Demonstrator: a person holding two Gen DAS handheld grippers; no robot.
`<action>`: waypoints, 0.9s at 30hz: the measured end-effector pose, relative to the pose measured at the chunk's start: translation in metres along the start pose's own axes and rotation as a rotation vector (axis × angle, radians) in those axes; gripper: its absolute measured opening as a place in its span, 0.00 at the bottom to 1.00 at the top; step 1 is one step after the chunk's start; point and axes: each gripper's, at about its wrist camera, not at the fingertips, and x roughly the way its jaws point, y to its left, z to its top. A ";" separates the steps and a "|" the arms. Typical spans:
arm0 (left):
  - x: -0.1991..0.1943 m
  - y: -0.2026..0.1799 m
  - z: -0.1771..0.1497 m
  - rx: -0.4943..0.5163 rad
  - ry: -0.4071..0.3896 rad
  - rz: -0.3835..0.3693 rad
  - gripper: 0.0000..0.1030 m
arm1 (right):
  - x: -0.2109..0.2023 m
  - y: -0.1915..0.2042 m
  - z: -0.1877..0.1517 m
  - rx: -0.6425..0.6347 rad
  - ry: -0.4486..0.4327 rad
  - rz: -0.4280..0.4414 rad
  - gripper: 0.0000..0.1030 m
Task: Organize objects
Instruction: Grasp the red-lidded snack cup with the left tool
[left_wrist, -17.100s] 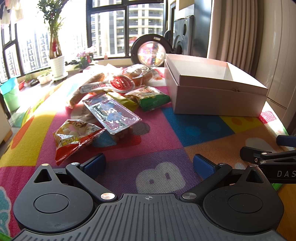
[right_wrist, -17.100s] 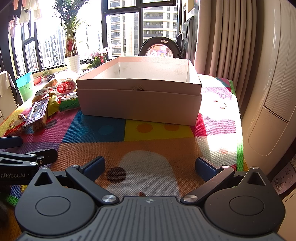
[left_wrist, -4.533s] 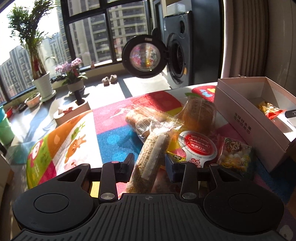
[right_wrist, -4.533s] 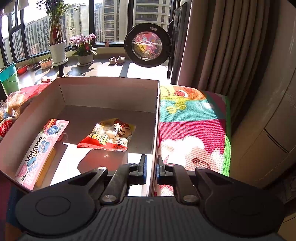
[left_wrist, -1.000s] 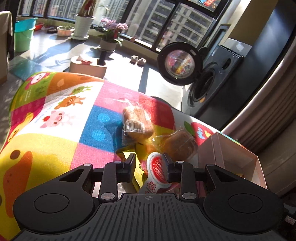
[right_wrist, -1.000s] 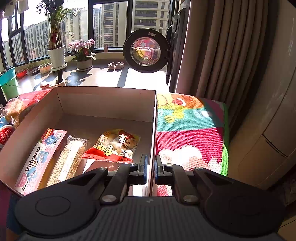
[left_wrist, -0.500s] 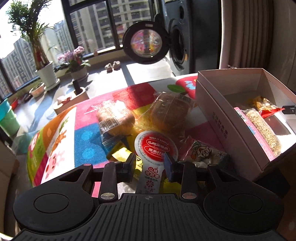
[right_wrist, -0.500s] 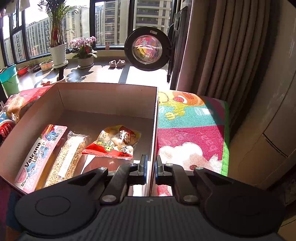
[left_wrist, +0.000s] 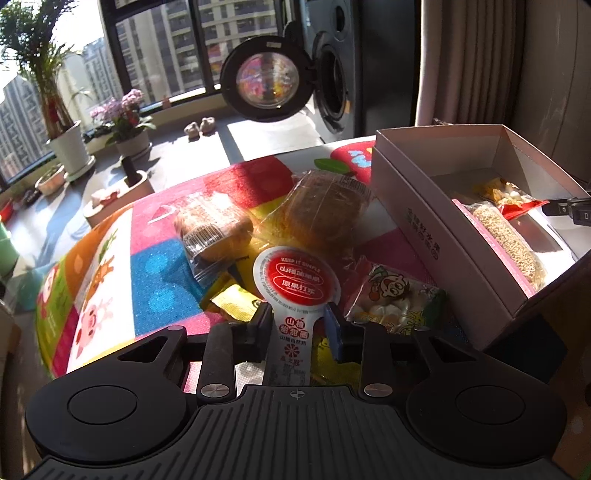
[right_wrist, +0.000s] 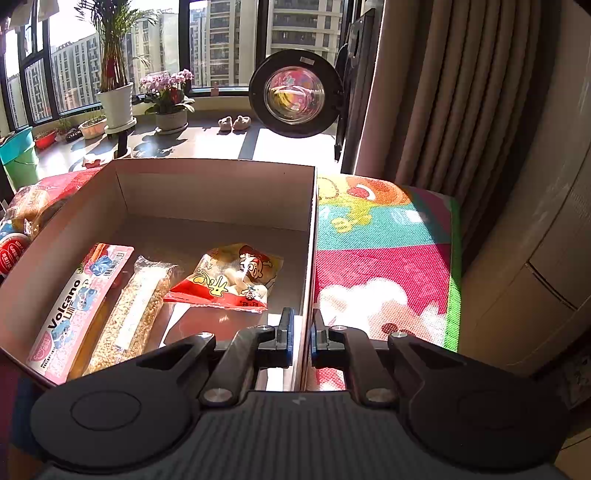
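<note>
Three snack packets in box (right_wrist: 221, 192), right hand-held gripper (right_wrist: 299, 338) clamping its wall, left hand-held gripper (left_wrist: 297, 326) gripping red-lidded pack (left_wrist: 295, 282)

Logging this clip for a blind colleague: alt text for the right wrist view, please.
The right tongs clamp the right wall of an open cardboard box holding a Volcano packet, a grain bar and a red snack bag.
</note>
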 end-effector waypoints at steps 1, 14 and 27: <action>0.000 0.000 0.000 0.005 0.001 -0.001 0.34 | 0.000 0.000 0.000 0.000 -0.001 -0.001 0.08; 0.005 0.004 0.001 -0.002 -0.020 -0.003 0.30 | 0.003 0.001 0.010 -0.004 -0.025 -0.028 0.07; 0.010 0.005 0.010 -0.061 -0.005 -0.006 0.24 | 0.004 -0.001 0.005 0.001 -0.014 -0.021 0.07</action>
